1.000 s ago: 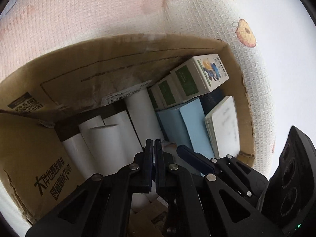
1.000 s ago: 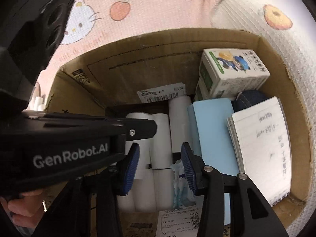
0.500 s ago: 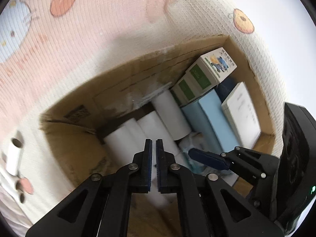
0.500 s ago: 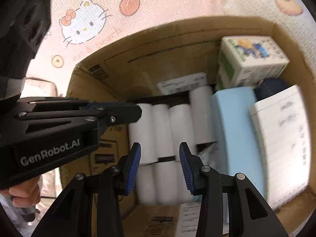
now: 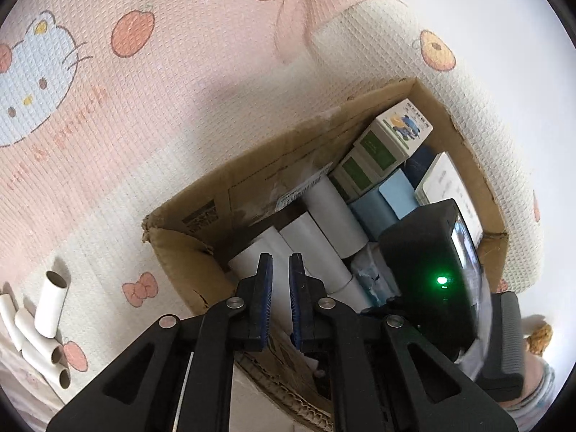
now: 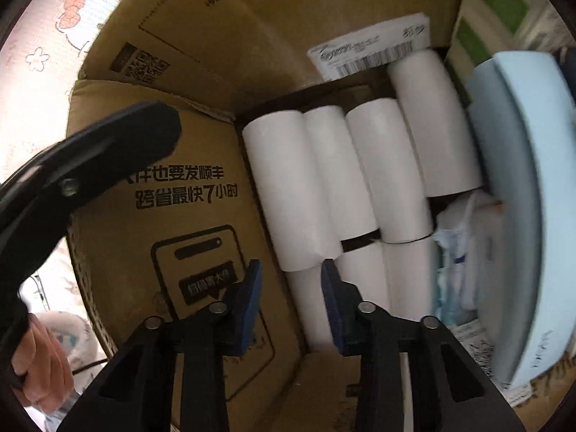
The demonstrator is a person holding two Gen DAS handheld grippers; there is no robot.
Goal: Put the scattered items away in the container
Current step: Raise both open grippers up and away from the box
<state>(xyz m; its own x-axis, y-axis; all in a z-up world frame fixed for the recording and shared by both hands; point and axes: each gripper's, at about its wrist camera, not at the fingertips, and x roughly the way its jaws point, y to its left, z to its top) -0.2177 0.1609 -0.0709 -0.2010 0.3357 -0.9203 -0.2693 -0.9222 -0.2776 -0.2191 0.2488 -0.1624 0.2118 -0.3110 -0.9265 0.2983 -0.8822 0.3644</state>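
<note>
**Box nearly packed, loose tubes left on the mat**

Pink cartoon-print mat runs under everything, with the cardboard box sitting on it toward 3 o'clock of the left wrist view. Inside, white rolls lie side by side along the left part of the floor; a pale blue pad and green-and-white cartons fill the 1 o'clock side.

Your left tongs hover above the box's near corner, jaws a narrow slit apart and holding nothing. Your right tongs are down inside the box, spread wider, also empty, with one roll's end showing between the pads — whether they touch it, you cannot tell.

Four loose cardboard tubes wait on the mat at 8 o'clock of the left view, well apart from the box. Judging by this, they are your next pick. Open the left tongs wider before reaching, close across a tube's middle, and lay it parallel to the rolls.

Hard to read: the box's near wall is hidden behind the tongs, and the right view is smeared at its 3 o'clock edge.
</note>
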